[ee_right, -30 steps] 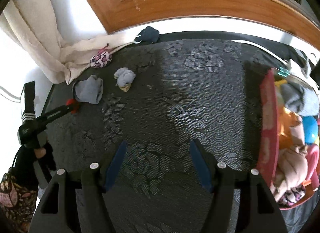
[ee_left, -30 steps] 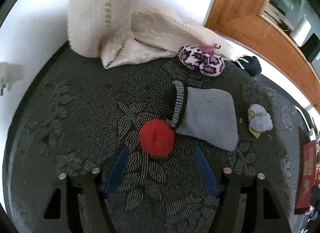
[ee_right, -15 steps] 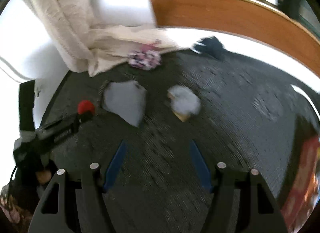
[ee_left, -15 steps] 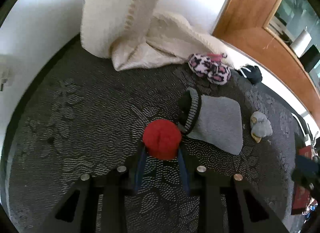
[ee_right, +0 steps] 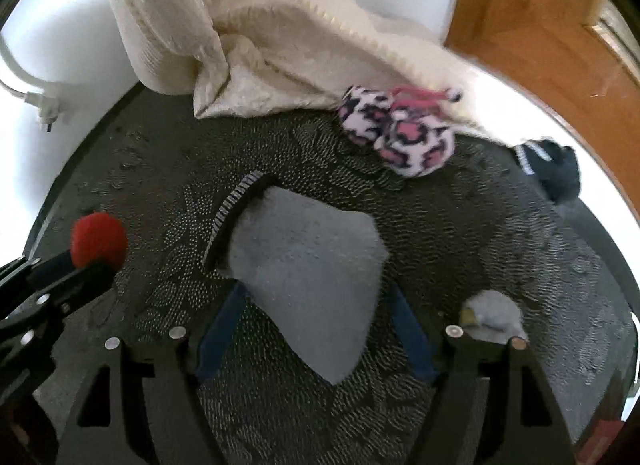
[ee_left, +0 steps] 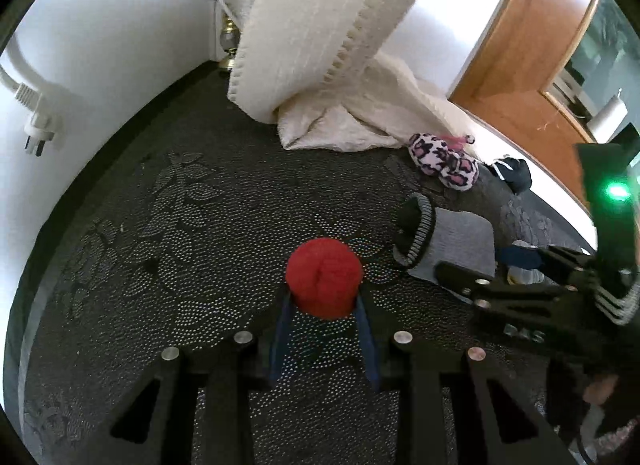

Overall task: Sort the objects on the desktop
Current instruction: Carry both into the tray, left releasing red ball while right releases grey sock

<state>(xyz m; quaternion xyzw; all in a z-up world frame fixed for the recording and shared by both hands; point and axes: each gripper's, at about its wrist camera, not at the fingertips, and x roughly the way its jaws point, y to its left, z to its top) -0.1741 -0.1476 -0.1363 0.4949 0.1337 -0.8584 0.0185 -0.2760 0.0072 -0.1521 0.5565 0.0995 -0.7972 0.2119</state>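
- A red pompom-like ball sits clamped between the blue fingers of the left hand-held gripper, just over the dark patterned tabletop; whether it touches the cloth cannot be told.
- Just right of the ball lies a grey sock with a striped black cuff, flat on the tabletop, its long axis running from the cuff at far left to the toe at near right in the right wrist view.
- The right hand-held gripper hangs over that sock, fingers spread apart to either side of the toe half, clamped on nothing; it is plainly the nearer of the two to the sock.
- A small grey-and-yellow bundle rests by the right finger mount.
- Farther back, a pink leopard-print bundle lies against the cream curtain, with a dark sock bundle off to its right at the tabletop's edge.
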